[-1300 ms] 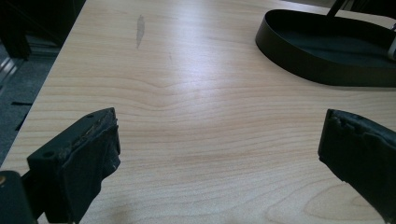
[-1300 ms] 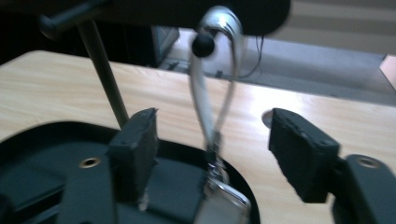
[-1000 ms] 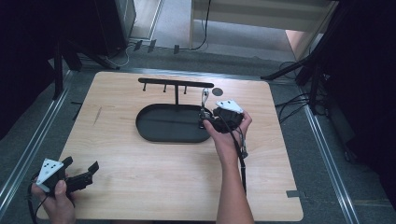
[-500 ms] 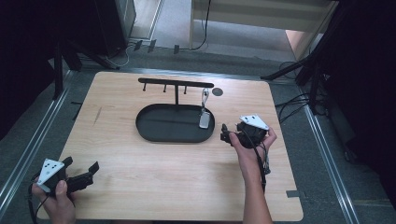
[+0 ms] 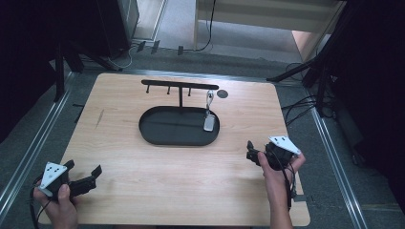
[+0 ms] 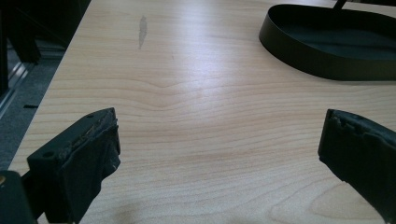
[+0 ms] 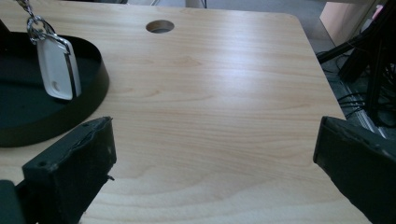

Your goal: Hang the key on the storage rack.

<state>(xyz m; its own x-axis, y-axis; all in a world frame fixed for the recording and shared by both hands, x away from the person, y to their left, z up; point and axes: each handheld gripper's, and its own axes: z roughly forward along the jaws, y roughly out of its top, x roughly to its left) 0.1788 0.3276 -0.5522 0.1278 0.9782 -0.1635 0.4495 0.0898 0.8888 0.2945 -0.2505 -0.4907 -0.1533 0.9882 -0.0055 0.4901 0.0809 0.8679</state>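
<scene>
White key tag (image 5: 208, 122) hung vertically from rack (image 5: 180, 86) over black tray (image 5: 157, 136), centre frame; ring (image 7: 37, 25) probably on a chain, seen in right gripper view. Both tongs, left (image 5: 88, 176) & right (image 5: 250, 151), gaped wide, empty, above desk (image 5: 191, 181).

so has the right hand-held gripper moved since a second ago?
Yes. The right hand-held gripper has pulled back from the black tray and key tag toward the table's near right edge.

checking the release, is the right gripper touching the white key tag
Apart. In the high view the right gripper sits near the table's front edge, with bare wood between it and the white key tag hanging over the tray.
</scene>
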